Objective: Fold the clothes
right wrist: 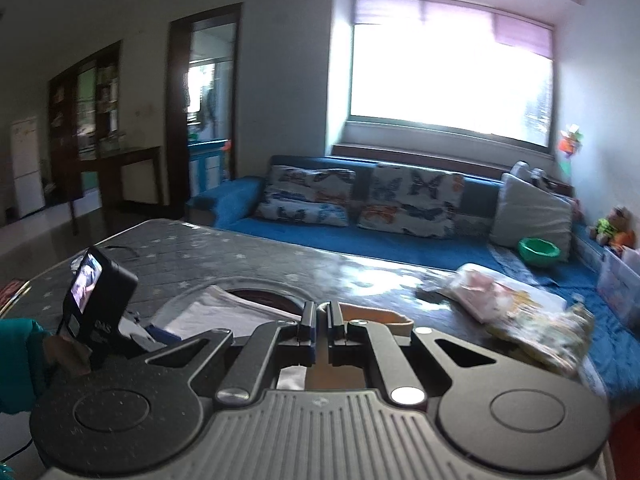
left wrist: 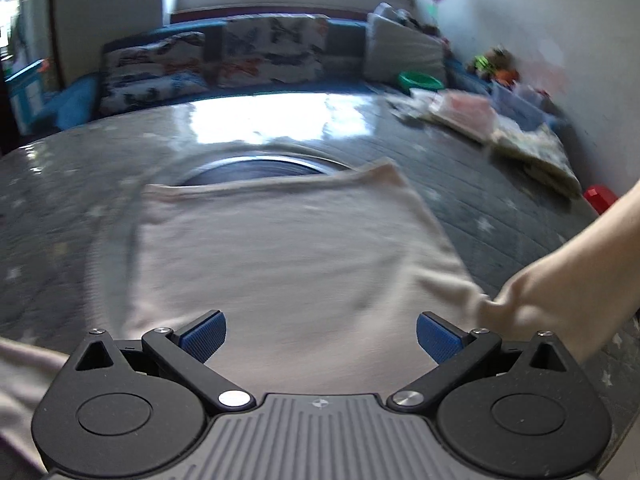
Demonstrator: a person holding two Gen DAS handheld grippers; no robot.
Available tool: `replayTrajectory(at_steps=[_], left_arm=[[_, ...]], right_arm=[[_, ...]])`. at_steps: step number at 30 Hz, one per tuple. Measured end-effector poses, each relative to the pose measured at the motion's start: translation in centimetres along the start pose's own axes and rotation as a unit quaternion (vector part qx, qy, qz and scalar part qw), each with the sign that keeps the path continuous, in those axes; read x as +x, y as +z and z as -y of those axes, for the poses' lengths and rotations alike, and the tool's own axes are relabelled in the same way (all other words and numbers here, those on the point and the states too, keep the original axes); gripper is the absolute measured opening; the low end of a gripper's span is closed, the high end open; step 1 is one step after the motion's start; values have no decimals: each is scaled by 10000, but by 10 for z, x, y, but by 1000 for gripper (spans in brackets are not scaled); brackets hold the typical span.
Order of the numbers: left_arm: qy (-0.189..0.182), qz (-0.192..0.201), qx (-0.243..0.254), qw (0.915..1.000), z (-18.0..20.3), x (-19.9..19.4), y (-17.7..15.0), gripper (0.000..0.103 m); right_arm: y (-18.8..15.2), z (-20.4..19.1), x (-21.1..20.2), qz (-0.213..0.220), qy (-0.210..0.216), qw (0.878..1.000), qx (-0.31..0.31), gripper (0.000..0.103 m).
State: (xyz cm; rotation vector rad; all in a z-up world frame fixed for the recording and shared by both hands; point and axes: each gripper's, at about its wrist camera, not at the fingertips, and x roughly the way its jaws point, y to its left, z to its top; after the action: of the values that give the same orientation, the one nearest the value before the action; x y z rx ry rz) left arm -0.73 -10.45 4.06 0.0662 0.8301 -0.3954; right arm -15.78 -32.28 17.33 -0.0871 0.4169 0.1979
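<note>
A pale beige garment lies flat on the table, folded into a rough square. My left gripper hovers over its near edge, open, with nothing between the blue pads. On the right, a part of the same cloth rises off the table toward the frame edge. In the right wrist view my right gripper is shut, and a beige strip of the garment runs out from its tips. The left gripper's camera housing shows at the left, held by a hand in a teal sleeve.
The table has a glossy dark cover with stars and a round ring in its middle. A stack of folded clothes lies at its far right, with a red object nearby. A blue sofa with cushions and a green bowl stands behind.
</note>
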Motion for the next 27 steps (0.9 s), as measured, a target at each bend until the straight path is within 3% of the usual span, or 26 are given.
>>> replayTrajectory(at_steps=[7,13,27], left_arm=[[489,215,-408,9977,-67,-33,-23,103],[697,161,-790,9943,-112,-47,-48,103],[781,119,-1300,9884,-145,-58,-71,103]], right_arm=[[12,-51,24,-140,588,9974,-388,4],[10,-98,57,-486,1065,9909,-670,4],[-24,-168,133,-1544,1868,9657,-936,8]])
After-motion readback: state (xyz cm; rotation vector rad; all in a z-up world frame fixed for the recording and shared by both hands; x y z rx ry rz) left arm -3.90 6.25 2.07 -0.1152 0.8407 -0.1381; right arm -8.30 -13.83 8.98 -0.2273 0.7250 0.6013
